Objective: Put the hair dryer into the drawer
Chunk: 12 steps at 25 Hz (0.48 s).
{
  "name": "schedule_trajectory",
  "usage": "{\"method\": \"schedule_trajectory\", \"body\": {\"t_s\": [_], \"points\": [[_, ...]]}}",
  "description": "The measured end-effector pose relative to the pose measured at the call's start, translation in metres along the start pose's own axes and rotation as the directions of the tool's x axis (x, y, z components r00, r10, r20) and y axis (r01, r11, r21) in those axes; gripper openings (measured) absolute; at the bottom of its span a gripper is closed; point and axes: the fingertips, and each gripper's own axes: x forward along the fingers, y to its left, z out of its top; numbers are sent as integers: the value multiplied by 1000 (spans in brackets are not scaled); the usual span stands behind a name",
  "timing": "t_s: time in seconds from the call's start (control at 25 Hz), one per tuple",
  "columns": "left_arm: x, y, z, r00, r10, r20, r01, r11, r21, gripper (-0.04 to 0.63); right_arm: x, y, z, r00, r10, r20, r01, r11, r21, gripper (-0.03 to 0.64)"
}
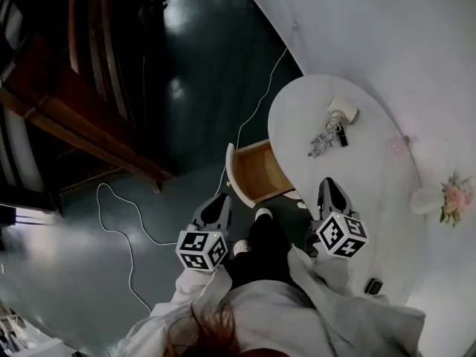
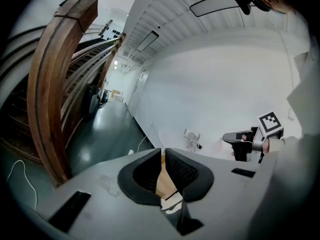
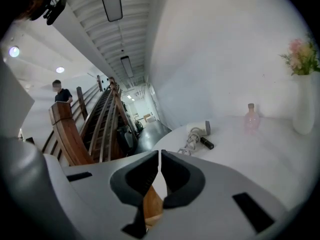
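Observation:
The white hair dryer (image 1: pixel 341 114) lies at the far end of the curved white table (image 1: pixel 372 199), with its bundled cord (image 1: pixel 324 140) beside it. It also shows in the right gripper view, hair dryer (image 3: pixel 201 130), and small in the left gripper view, hair dryer (image 2: pixel 191 137). A wooden drawer (image 1: pixel 257 172) stands pulled out from the table's left edge. My left gripper (image 1: pixel 216 209) hangs over the floor just short of the drawer, jaws together and empty. My right gripper (image 1: pixel 332 193) is above the table's near part, shut on nothing, well short of the dryer.
A white vase with pink flowers (image 1: pixel 445 198) and a small pink bottle (image 1: pixel 395 149) stand on the table's right side. A small dark object (image 1: pixel 373 286) lies near its front edge. A white cable (image 1: pixel 123 233) trails over the dark floor; a wooden staircase (image 1: pixel 82 110) is at left.

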Motion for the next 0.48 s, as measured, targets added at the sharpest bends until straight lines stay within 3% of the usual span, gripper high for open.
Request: {"method": "schedule_trajectory", "body": {"t_s": [0.16, 0.48], "points": [[25, -3, 15, 1000, -24, -8, 24, 1000, 12, 34, 22, -7, 24, 1000, -6, 29, 6, 1000, 5, 72], [83, -22, 47, 996, -83, -13, 84, 993, 78, 34, 71, -30, 51, 999, -28, 20, 28, 999, 17, 192]]}}
